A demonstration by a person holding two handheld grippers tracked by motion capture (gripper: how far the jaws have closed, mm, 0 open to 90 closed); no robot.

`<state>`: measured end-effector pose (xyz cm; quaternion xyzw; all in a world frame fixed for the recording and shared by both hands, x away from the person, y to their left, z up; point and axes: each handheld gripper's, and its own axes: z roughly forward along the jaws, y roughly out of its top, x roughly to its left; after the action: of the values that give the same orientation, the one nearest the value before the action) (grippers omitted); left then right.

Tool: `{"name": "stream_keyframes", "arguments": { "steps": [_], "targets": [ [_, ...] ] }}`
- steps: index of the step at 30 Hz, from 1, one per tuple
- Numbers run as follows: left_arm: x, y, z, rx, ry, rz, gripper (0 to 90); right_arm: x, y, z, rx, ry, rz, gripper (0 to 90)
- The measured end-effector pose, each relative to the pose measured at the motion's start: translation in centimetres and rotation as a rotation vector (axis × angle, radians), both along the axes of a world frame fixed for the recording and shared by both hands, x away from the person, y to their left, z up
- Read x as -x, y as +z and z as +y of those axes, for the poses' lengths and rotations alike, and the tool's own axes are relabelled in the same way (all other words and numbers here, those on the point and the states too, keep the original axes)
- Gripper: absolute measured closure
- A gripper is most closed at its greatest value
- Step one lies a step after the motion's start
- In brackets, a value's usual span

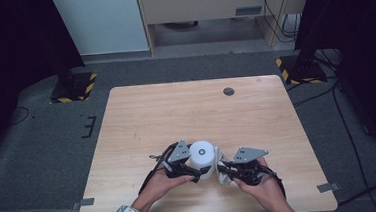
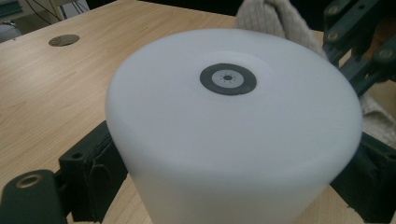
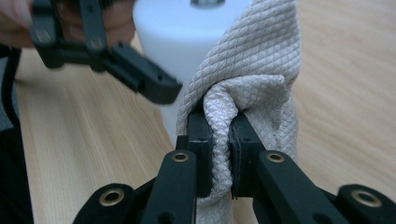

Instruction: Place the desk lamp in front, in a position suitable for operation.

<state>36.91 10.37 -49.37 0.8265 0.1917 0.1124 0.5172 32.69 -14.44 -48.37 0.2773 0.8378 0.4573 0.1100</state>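
A white cylinder with a small dark ring on its top stands upright near the table's front edge. My left gripper is shut on the cylinder, one jaw on each side of its wall. A beige quilted cloth is bunched between the pads of my right gripper, which is shut on it. The cloth rests against the right side of the cylinder. The right gripper sits just right of the cylinder.
The wooden table has a small dark round cap near its far right corner. Two stand bases with yellow-black stripes sit on the floor behind the table. Cables trail on the floor at the right.
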Motion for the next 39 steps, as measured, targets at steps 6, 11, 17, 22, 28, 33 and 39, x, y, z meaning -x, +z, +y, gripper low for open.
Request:
{"name": "stream_keyframes", "arguments": {
  "steps": [6, 11, 17, 22, 28, 33, 39],
  "targets": [
    [0.0, 0.0, 0.1, -0.002, 0.008, -0.005, 7.7, -0.4, -1.1, 0.3, 0.035, -0.001, 0.023, 82.0],
    [-0.1, 0.0, 0.1, -0.003, 0.007, -0.005, 7.7, -0.3, -0.6, 0.0, 0.003, -0.012, 0.004, 82.0],
    [-0.1, 0.0, 0.1, -0.004, 0.004, 0.001, 7.7, 0.4, 0.8, 0.1, -0.029, 0.022, -0.059, 81.9],
    [-0.1, 0.1, 0.2, -0.007, 0.006, 0.002, 7.7, 0.5, 0.0, 0.6, 0.004, 0.045, -0.04, 81.9],
    [-0.1, 0.1, 0.3, -0.014, 0.003, -0.001, 7.7, 0.2, -1.8, 1.3, 0.091, 0.056, 0.011, 82.0],
    [-0.1, 0.1, 0.2, -0.017, 0.007, -0.003, 7.7, 0.1, -1.6, 1.1, 0.086, 0.038, 0.006, 82.0],
    [-0.2, 0.1, 0.3, -0.015, 0.011, -0.001, 7.6, 0.5, 0.4, 0.5, -0.014, 0.018, -0.077, 82.0]
  ]
}}
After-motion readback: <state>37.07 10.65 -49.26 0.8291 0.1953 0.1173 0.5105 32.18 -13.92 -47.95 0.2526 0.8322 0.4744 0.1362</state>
